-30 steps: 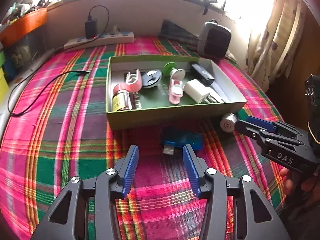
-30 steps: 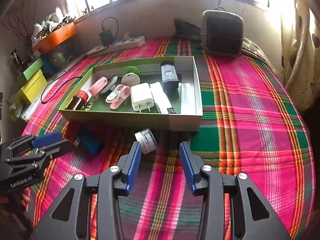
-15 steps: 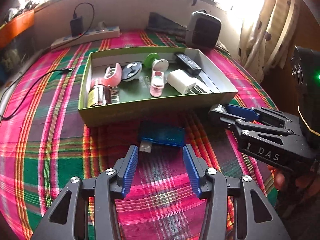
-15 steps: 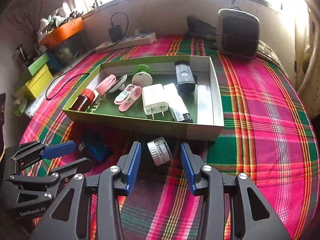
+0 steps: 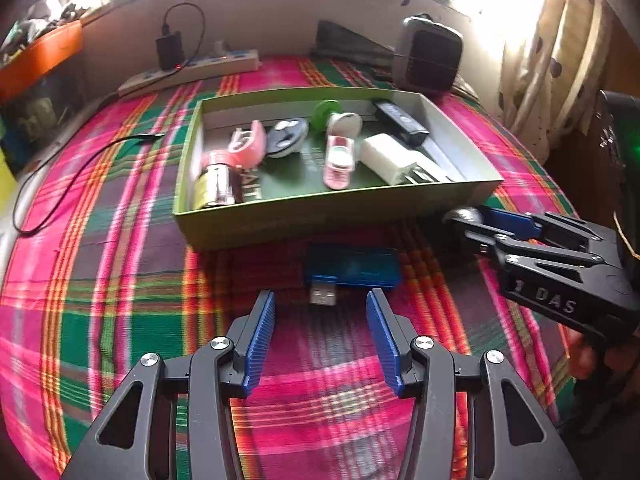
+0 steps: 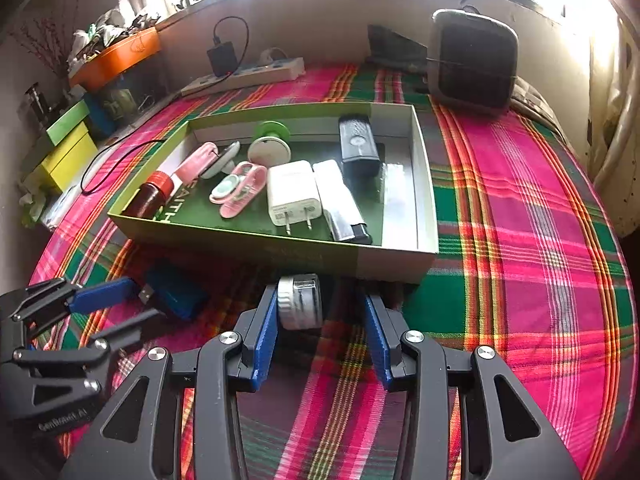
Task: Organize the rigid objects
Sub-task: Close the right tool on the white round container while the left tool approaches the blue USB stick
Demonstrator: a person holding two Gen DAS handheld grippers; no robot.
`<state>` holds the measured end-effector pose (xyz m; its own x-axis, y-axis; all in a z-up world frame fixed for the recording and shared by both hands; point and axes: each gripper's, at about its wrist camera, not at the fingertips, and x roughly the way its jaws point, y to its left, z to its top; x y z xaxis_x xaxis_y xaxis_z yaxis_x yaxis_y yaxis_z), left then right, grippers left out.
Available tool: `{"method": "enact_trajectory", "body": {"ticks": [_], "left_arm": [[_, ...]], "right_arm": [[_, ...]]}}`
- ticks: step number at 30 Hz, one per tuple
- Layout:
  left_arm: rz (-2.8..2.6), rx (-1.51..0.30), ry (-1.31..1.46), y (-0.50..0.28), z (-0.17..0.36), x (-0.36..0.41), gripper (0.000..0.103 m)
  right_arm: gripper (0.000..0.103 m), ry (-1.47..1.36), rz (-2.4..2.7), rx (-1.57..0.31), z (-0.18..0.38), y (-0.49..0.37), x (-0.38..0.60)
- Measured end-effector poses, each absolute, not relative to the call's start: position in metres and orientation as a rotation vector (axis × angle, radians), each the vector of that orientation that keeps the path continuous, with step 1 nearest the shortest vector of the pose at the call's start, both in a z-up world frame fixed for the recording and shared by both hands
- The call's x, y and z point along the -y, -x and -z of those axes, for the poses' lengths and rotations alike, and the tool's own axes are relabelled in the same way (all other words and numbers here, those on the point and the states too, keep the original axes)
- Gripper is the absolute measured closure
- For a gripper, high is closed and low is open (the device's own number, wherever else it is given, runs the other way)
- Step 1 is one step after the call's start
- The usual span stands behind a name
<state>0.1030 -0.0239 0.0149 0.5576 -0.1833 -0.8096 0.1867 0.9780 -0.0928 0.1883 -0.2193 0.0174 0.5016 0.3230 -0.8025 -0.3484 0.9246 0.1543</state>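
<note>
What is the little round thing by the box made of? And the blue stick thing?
The little round jar looks like clear glass or plastic with a ridged white cap, probably plastic. The blue USB stick looks like see-through glossy plastic, and its plug is shiny metal.

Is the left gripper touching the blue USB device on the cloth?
Apart. In the left wrist view, the left gripper stands open, and plaid cloth shows between each fingertip and the blue USB device.
</note>
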Motion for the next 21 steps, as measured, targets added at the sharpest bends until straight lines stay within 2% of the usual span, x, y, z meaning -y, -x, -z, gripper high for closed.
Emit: {"method": "enact_trajectory", "body": {"ticks": [14,17,21], "left_arm": [[0.128,-0.949,0.039,-0.106,-0.015,-0.016,0.056],[0.115,-0.949,0.053,-0.109,-0.015,-0.023,0.056],[0.119,-0.95,0.067,-0.109,-0.014,-0.027,0.056]], "right_arm": [[0.062,0.057,-0.413,-0.925,-0.02,-0.181,0.216],[0.076,0.063,-0.411,-0.916,-0.021,-0.18,0.215],[0.083,0.077,-0.421,-0.917,-0.02,-0.179,0.212]]}}
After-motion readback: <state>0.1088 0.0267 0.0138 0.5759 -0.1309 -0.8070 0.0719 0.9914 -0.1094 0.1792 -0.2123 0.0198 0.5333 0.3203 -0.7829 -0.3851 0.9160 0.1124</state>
